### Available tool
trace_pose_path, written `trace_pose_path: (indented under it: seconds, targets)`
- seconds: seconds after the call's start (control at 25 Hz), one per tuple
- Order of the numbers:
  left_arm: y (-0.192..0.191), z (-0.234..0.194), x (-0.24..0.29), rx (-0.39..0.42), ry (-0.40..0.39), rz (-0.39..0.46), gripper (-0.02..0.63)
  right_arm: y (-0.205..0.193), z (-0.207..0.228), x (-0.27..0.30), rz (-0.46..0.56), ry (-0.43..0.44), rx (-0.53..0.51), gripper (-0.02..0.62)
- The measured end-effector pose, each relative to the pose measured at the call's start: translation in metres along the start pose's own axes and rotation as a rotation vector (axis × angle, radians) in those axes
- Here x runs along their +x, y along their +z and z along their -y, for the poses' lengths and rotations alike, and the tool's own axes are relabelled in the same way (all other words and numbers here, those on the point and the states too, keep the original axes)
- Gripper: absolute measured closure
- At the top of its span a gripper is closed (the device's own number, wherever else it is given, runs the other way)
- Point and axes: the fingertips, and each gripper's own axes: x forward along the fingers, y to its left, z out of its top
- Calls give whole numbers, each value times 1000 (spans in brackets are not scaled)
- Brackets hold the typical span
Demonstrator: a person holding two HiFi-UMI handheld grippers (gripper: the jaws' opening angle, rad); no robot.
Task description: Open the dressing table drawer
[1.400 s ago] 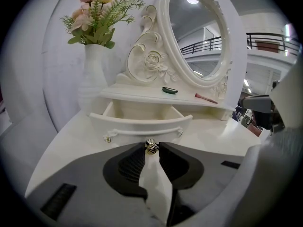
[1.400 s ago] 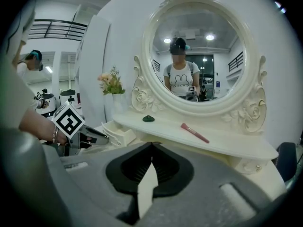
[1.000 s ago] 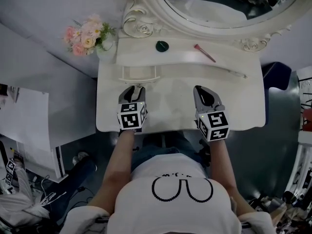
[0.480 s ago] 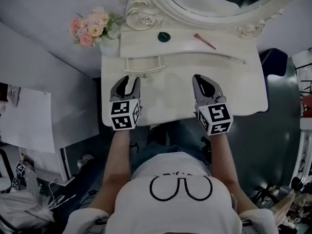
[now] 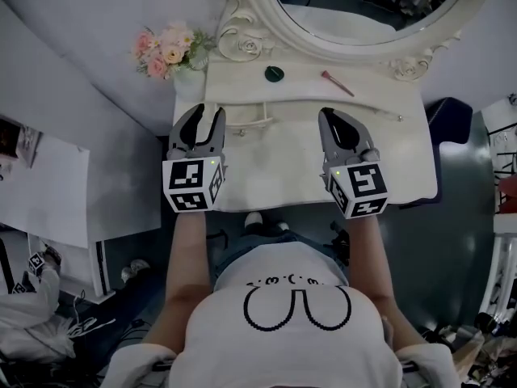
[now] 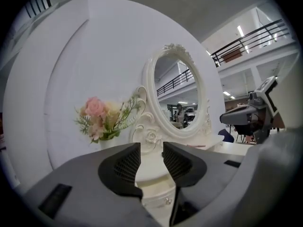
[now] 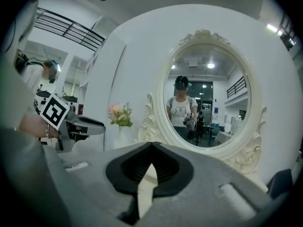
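The white dressing table point(image 5: 283, 164) stands under an oval mirror point(image 5: 363, 6). Its small upper drawer point(image 5: 246, 118) looks pulled out a little, and its knobbed front point(image 6: 161, 200) shows below the jaws in the left gripper view. My left gripper point(image 5: 204, 113) point(image 6: 151, 162) hangs open just left of the drawer, with nothing between its fingers. My right gripper point(image 5: 331, 120) point(image 7: 152, 148) is shut and empty over the right half of the tabletop, its jaws meeting at the tips.
A vase of pink flowers point(image 5: 170, 51) point(image 6: 102, 119) stands at the table's back left corner. A dark green round item point(image 5: 274, 73) and a red stick point(image 5: 338, 83) lie on the upper shelf. Papers and clutter lie on the floor at the left.
My left gripper has let go at the drawer front, opened, and moved left and away from it. The right gripper has barely moved.
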Motion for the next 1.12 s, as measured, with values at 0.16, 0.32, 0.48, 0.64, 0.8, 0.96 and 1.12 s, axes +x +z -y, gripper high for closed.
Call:
trace_pose_path:
  seconds: [0.16, 0.32, 0.48, 0.64, 0.8, 0.96, 1.12]
  targets:
    - [45, 1, -5, 32, 36, 86, 605, 40, 10, -8, 87, 6, -6, 598]
    - [80, 2, -10, 43, 47, 151, 607, 69, 17, -14, 159, 1, -5, 598]
    - [104, 6, -16, 70, 54, 202, 607, 78, 19, -17, 179, -5, -22, 598]
    - [111, 13, -18, 84, 47, 216, 607, 78, 19, -19, 184, 0, -21, 598]
    - [113, 17, -19, 95, 40, 219, 607, 79, 19, -20, 187, 4, -18, 598]
    - [112, 21, -19, 101, 33, 217, 607, 76, 19, -22, 185, 3, -15, 598]
    - [110, 23, -19, 100, 23, 210, 607, 73, 18, -24, 179, -1, -12, 598]
